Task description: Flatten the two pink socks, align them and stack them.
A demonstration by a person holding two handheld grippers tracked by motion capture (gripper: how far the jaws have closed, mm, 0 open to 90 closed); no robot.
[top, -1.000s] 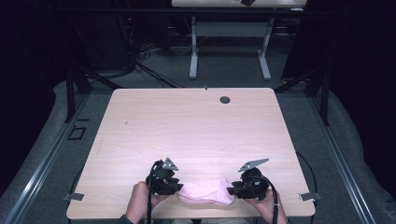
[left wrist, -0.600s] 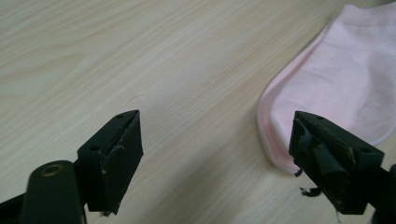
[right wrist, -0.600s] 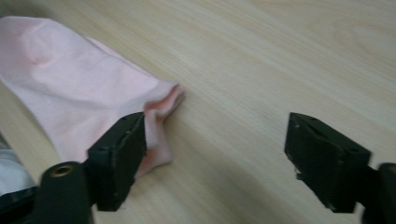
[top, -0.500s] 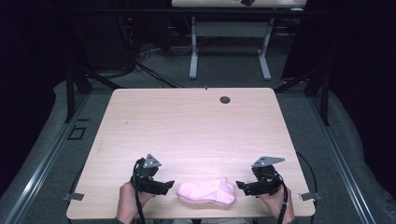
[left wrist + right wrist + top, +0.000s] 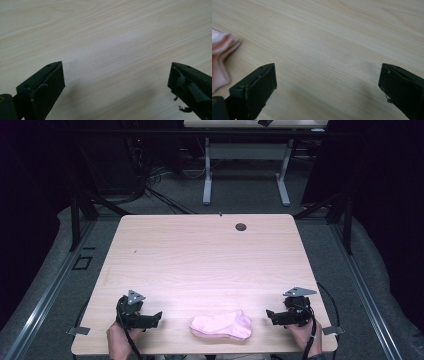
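A pink sock lies flat near the table's front edge, folded over on itself. My left gripper rests on the table to the sock's left, a short gap away, jaws wide open and empty. To the sock's right sits my right gripper, also wide open with nothing between its jaws. In the right gripper view the sock's edge shows at the far left, outside the jaws. The left gripper view has bare wood between its open jaws.
The light wooden table has a small dark round grommet near its far edge. Beyond it stand another table's white legs and loose cables on a grey floor. Metal rails run along both sides.
Both grippers have let go of the sock and drawn apart, the left one leftward and the right one rightward. The sock now lies free on the table between them.
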